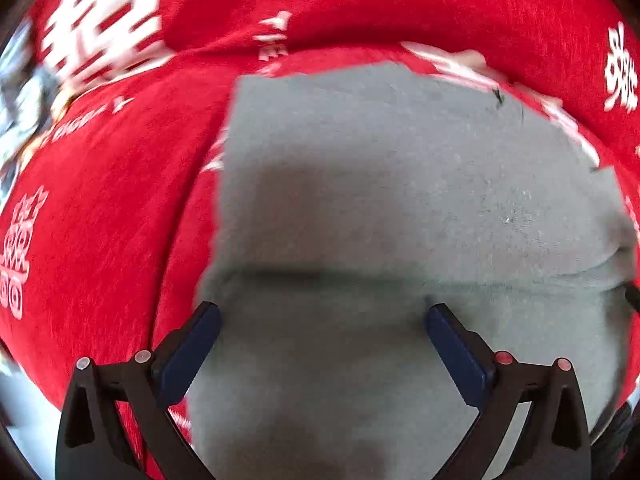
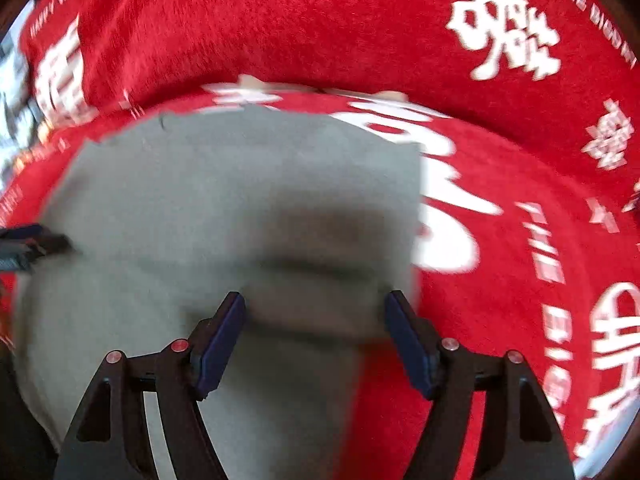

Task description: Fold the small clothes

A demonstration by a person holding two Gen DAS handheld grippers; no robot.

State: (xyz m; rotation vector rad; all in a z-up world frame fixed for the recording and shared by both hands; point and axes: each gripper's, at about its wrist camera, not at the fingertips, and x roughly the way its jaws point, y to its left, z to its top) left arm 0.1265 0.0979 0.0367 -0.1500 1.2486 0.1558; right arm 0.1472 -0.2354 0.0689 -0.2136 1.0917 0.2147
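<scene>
Grey garment (image 1: 400, 184) folded on red cloth (image 1: 100, 200); left gripper (image 1: 322, 316) and right gripper (image 2: 316, 304) jaws released, next press crease at 6 o'clock flat.

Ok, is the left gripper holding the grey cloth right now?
No, the left gripper stands wide open above the grey cloth, with nothing pinched between its pads.

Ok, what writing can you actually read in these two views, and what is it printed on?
"THE BIGD..." in white on the red cloth, top right of the right wrist view; the rest runs out of frame.
"HAPPY WEDDIN..." on the same cloth, top left; small, so uncertain.
Large white Chinese-style characters on the cloth: blurred, unreadable.
Grey garment: no text visible.
</scene>
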